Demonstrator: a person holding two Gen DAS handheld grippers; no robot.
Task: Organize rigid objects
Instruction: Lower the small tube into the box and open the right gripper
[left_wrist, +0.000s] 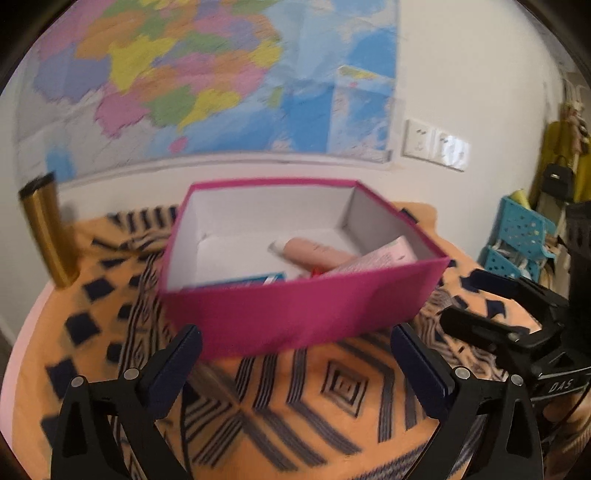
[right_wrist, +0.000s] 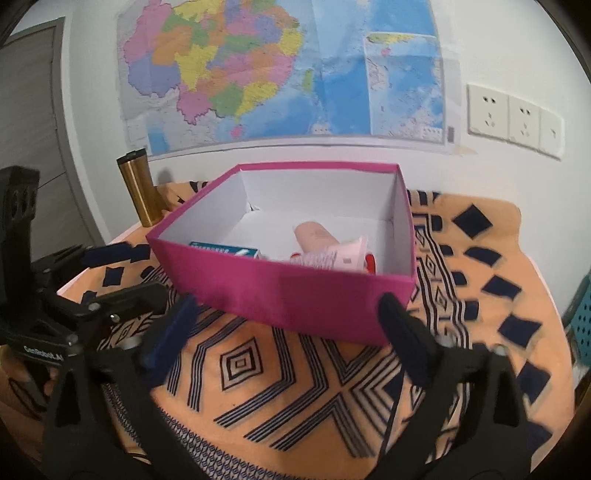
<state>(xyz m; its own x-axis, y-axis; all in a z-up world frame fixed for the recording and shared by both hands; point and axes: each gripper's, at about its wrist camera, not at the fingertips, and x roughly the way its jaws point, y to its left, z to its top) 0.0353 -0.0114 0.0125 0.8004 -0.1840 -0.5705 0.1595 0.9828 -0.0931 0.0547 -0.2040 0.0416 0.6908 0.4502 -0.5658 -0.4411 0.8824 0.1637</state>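
Left wrist view: my left gripper (left_wrist: 295, 354) stands with jaws spread wide and nothing between them, just short of the near wall of a magenta cardboard box (left_wrist: 295, 314). The box is square, matte outside, white inside, and sits on an orange cloth (left_wrist: 295, 413) with navy diamonds and stripes that covers the counter. Inside lie a smooth peach bottle (left_wrist: 317, 253), a pale pink tube (left_wrist: 376, 256) and a flat blue carton (left_wrist: 251, 280), all toward the near side. A brushed gold tumbler (left_wrist: 50, 236) stands at the counter's far left corner. My right gripper (left_wrist: 491, 306) shows at the right edge, near the box's right corner. A paper wall map (left_wrist: 207, 77) hangs behind, and blue perforated baskets (left_wrist: 517, 240) stand off the right edge.

Right wrist view: my right gripper (right_wrist: 291, 325) is likewise wide open and empty, its tips just before the box (right_wrist: 280, 291). The bottle (right_wrist: 317, 236), tube (right_wrist: 336, 256) and carton (right_wrist: 225, 251) rest inside. The tumbler (right_wrist: 140, 188) stands beyond the box's left corner. My left gripper (right_wrist: 122, 273) shows at left.
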